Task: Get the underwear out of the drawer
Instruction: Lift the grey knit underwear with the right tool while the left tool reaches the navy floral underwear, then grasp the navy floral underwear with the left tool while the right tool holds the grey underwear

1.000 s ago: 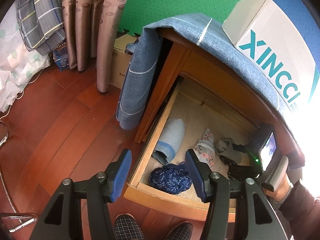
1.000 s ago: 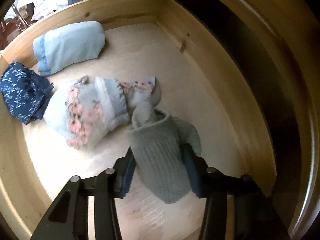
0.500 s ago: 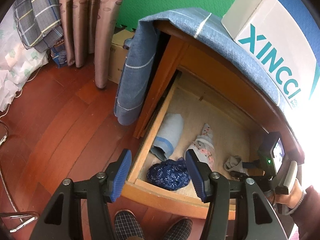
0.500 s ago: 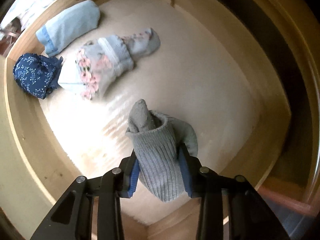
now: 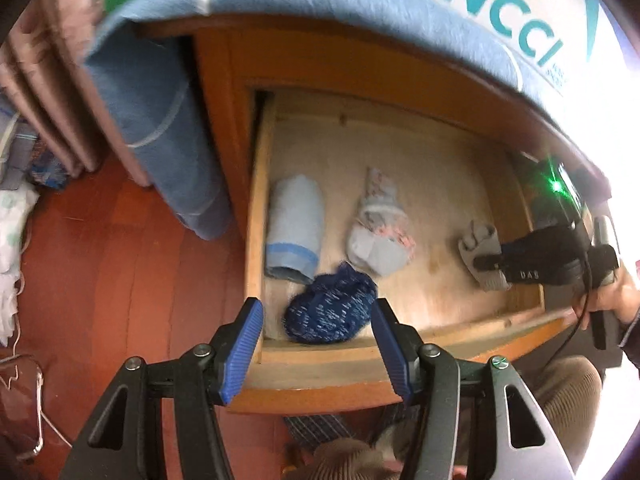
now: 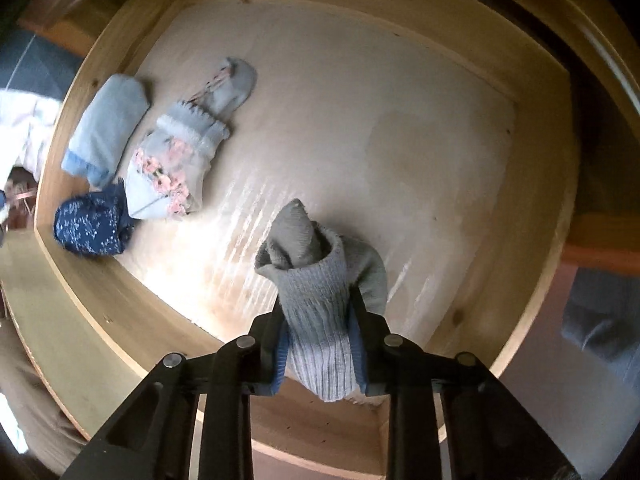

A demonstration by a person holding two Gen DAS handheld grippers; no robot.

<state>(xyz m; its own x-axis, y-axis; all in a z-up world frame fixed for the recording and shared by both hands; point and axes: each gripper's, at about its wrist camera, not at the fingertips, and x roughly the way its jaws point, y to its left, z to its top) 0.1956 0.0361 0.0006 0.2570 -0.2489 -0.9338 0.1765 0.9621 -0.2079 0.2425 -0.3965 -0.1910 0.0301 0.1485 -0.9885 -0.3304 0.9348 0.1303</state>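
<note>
The wooden drawer (image 5: 256,216) stands open. My right gripper (image 6: 320,340) is shut on a grey ribbed bundle (image 6: 316,300) and holds it above the drawer floor near the front right; both show in the left wrist view, the gripper (image 5: 492,260) and the bundle (image 5: 480,252). On the drawer floor lie a light-blue roll (image 5: 294,226) (image 6: 106,128), a floral grey piece (image 5: 380,236) (image 6: 176,164) and a dark-blue speckled bundle (image 5: 332,308) (image 6: 90,226). My left gripper (image 5: 318,344) is open, above the drawer's front edge by the dark-blue bundle.
A blue cloth (image 5: 160,120) drapes over the cabinet top and down its left side. A white box (image 5: 500,12) sits on top. Curtains (image 5: 48,92) and red wood floor (image 5: 100,280) lie to the left. The drawer's walls (image 6: 80,292) ring the clothes.
My right gripper has lifted the grey bundle up off the drawer floor and back toward the front right. My left gripper has moved in closer over the drawer's front edge.
</note>
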